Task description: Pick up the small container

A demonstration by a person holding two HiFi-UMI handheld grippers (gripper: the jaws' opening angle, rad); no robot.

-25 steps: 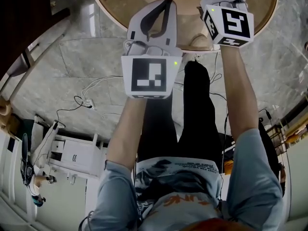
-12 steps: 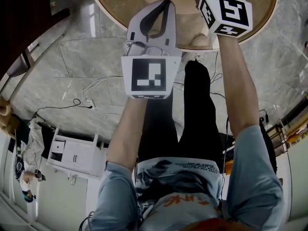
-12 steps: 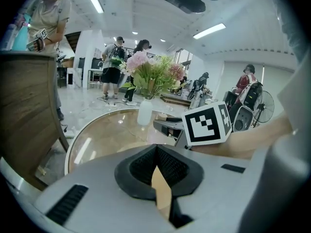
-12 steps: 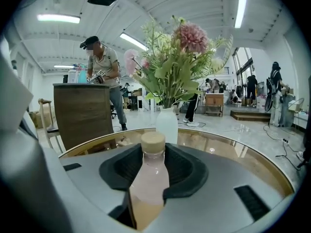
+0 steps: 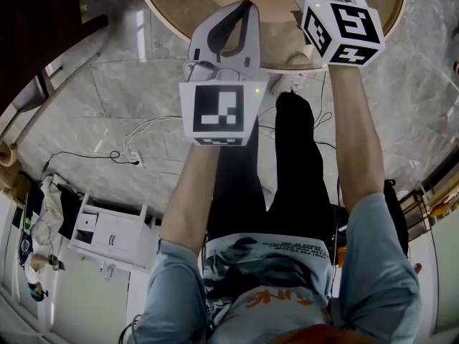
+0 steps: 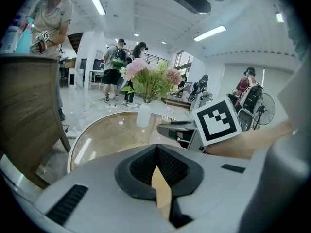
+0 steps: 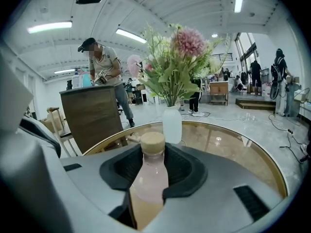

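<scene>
A small bottle point(image 7: 148, 178) of pale pink liquid with a cork-coloured cap stands between the jaws of my right gripper point(image 7: 147, 160), over the round glass-topped table point(image 7: 233, 152). The jaws have just been closing, and their dark pads lie against both sides of the bottle. In the head view only this gripper's marker cube point(image 5: 343, 31) shows; the bottle is hidden. My left gripper point(image 6: 156, 150) hovers over the table's near edge, shut with nothing in it, and shows in the head view as my left gripper point(image 5: 246, 6). From the left gripper view the right gripper point(image 6: 177, 130) sits just ahead on the right.
A white vase point(image 7: 172, 124) of pink flowers stands mid-table, behind the bottle. A wooden counter point(image 7: 92, 115) with a person at it is beyond the table's left side. Several people stand further off. Cables point(image 5: 143, 131) and a white cabinet point(image 5: 107, 231) lie on the marble floor.
The right gripper's marker cube has rolled and shifted slightly to the right at the table's edge. The left gripper has stayed where it was.
</scene>
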